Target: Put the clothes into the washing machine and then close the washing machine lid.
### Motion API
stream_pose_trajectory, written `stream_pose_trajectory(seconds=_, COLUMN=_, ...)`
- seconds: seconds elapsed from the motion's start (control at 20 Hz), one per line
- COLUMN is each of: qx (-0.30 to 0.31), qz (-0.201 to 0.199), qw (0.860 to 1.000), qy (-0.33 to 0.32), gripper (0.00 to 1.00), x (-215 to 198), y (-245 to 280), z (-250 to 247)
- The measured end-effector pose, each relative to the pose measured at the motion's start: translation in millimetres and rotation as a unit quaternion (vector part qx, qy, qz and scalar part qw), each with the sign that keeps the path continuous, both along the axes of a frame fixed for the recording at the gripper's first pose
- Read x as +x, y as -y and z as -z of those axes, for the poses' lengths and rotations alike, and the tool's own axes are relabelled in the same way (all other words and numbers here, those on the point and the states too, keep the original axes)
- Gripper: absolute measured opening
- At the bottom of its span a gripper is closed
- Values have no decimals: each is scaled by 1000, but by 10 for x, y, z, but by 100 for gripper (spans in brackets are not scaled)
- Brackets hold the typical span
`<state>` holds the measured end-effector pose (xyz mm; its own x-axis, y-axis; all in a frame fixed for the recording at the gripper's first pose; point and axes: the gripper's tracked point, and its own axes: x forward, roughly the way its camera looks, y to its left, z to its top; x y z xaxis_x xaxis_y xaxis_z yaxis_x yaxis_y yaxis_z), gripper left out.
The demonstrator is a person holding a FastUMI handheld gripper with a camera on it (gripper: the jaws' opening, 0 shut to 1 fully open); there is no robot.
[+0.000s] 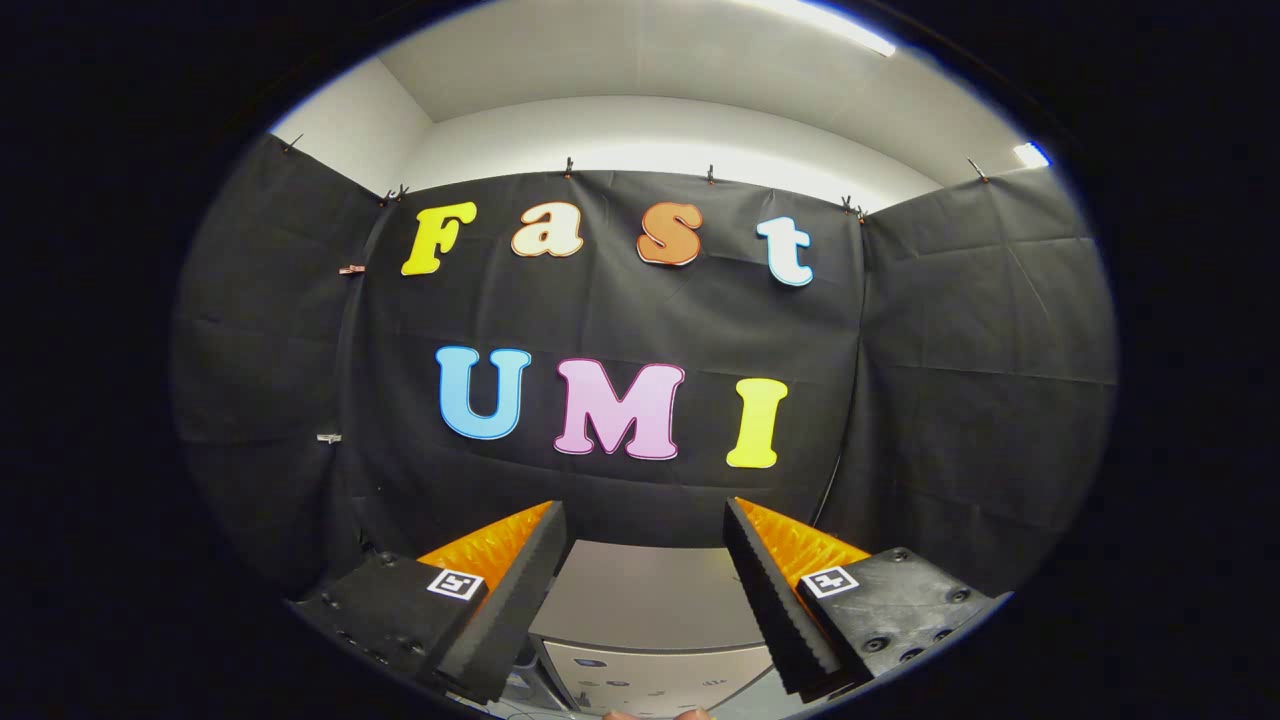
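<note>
A: Where is the gripper (645,520) standing?
B: I'm holding it wide, gripping nothing, above the washer (650,610), lid down.
A: Clothes?
B: Can't tell; loading or finished.

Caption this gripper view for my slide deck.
Open gripper held above a grey box-shaped washing machine, facing the black cloth booth wall.
</note>
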<state>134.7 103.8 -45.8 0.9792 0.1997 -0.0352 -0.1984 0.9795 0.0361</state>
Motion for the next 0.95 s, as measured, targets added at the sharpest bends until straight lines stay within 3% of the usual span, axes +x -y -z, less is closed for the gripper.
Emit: stream_pose_trajectory(seconds=0.95, qx=6, qz=17, qw=1000, qy=-4, gripper=99, x=-69, y=161, z=43)
